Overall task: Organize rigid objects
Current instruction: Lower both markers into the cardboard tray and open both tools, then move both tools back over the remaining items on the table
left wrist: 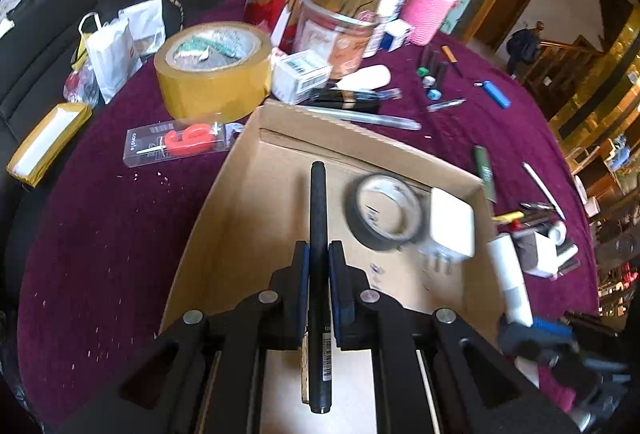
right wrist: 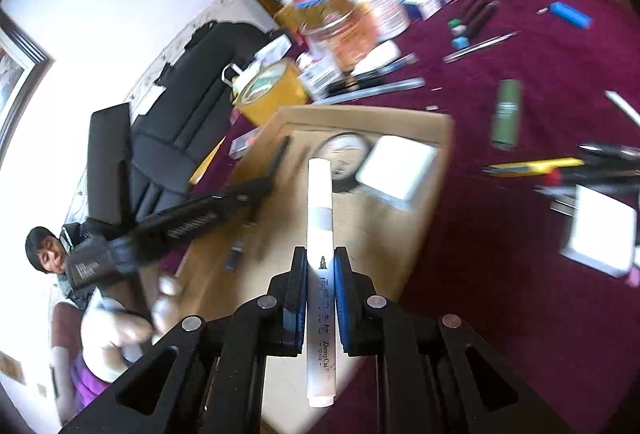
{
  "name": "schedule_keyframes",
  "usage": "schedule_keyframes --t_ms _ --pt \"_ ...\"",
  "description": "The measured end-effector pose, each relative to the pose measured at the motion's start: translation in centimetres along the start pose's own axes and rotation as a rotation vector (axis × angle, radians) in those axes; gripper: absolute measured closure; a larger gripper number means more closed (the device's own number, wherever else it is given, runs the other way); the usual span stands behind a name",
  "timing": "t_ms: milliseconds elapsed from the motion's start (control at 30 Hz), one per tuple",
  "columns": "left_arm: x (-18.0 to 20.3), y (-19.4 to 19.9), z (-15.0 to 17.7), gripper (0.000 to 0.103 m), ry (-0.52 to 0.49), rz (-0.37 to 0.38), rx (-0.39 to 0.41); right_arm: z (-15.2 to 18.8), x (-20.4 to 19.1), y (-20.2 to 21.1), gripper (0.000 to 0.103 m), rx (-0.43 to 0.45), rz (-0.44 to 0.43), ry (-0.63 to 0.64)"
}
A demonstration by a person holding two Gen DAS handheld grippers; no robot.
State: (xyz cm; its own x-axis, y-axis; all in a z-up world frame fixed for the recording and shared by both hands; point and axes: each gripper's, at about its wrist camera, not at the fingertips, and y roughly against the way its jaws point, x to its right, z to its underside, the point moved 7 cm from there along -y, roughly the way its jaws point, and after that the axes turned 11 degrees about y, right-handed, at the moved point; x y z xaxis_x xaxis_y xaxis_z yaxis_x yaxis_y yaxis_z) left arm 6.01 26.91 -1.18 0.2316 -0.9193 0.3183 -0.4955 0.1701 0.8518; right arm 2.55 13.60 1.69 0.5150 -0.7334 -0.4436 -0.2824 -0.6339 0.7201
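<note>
My left gripper [left wrist: 319, 250] is shut on a black pen [left wrist: 318, 201] that points forward over an open cardboard box [left wrist: 248, 161]. A black tape roll [left wrist: 384, 211] and a white charger plug [left wrist: 452, 222] lie inside the box. In the right wrist view my right gripper [right wrist: 320, 258] is shut on a white marker [right wrist: 319, 201], held above the box's near edge [right wrist: 420, 218]. From there the left gripper [right wrist: 264, 189] shows at the left with its pen [right wrist: 280, 157]. In the left wrist view, the white marker [left wrist: 508, 270] appears at the lower right.
The box sits on a purple tablecloth [left wrist: 100, 234]. Behind it stand a big yellow tape roll [left wrist: 212, 69], a packaged red candle [left wrist: 180, 143], jars and a pink cup [left wrist: 428, 9]. Pens, a blue lighter [left wrist: 496, 93] and a green tube [left wrist: 484, 169] lie to the right. A person [right wrist: 44, 250] sits at the left.
</note>
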Motion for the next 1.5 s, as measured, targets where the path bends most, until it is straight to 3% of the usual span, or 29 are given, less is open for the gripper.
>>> schedule_keyframes --t_ms 133,333,400,467,533,633,700,767,900,967,1100,1133,1200,1233,1300,1333,1500 --pt "-1.0 -1.8 -1.3 0.094 0.036 0.001 -0.025 -1.8 -1.0 -3.9 0.089 -0.055 -0.052 -0.021" --pt "-1.8 -2.2 -2.6 0.094 0.075 0.033 -0.021 -3.5 -1.2 -8.2 0.089 -0.091 -0.031 -0.023" --pt "-2.0 -1.8 -2.9 0.089 0.083 0.047 -0.008 -3.9 -0.9 -9.2 0.088 -0.099 -0.021 -0.026" --pt "-2.1 -1.2 -3.0 0.069 0.096 0.077 -0.001 -4.2 -0.5 -9.8 0.088 -0.103 -0.004 -0.028" --pt "-2.3 -0.3 -3.1 0.060 0.118 0.107 0.016 -4.2 -0.4 -9.9 0.088 -0.100 -0.002 -0.039" --pt "-2.5 1.2 -3.0 0.057 0.134 0.140 0.041 -4.6 0.0 -10.2 0.086 -0.100 0.003 -0.054" --pt "-2.5 2.3 -2.7 0.052 0.142 0.156 0.059 -4.9 0.0 -10.0 0.073 -0.090 0.011 -0.040" --pt "-2.5 3.3 -2.3 0.048 0.145 0.161 0.073 -5.0 -0.2 -9.4 0.068 -0.074 0.007 -0.031" --pt "-1.5 5.5 -1.2 0.046 0.141 0.192 0.088 -4.8 -0.3 -6.1 0.062 -0.017 0.037 0.016" --pt "-0.6 6.8 -0.5 0.037 0.127 0.214 0.103 -4.6 0.2 -3.5 0.057 0.037 0.074 0.043" --pt "2.1 8.9 1.1 0.025 0.100 0.266 0.124 -3.4 2.4 3.7 0.038 0.200 0.222 0.108" --pt "2.9 9.2 1.6 0.022 0.093 0.279 0.125 -3.0 3.2 6.0 0.033 0.256 0.291 0.132" --pt "4.5 9.5 2.6 0.021 0.077 0.291 0.119 -1.6 4.8 10.5 0.007 0.381 0.480 0.184" --pt "5.5 9.6 3.2 0.021 0.064 0.296 0.114 -1.1 5.4 12.1 0.001 0.433 0.567 0.198" --pt "7.1 9.6 4.5 0.021 0.041 0.300 0.103 0.4 7.4 15.6 0.000 0.539 0.725 0.208" --pt "8.0 9.5 5.2 0.021 0.029 0.301 0.095 0.8 8.5 16.4 0.000 0.551 0.760 0.200" --pt "12.4 8.8 9.1 0.021 -0.013 0.315 0.049 2.5 16.8 18.6 0.000 0.497 0.893 0.088"
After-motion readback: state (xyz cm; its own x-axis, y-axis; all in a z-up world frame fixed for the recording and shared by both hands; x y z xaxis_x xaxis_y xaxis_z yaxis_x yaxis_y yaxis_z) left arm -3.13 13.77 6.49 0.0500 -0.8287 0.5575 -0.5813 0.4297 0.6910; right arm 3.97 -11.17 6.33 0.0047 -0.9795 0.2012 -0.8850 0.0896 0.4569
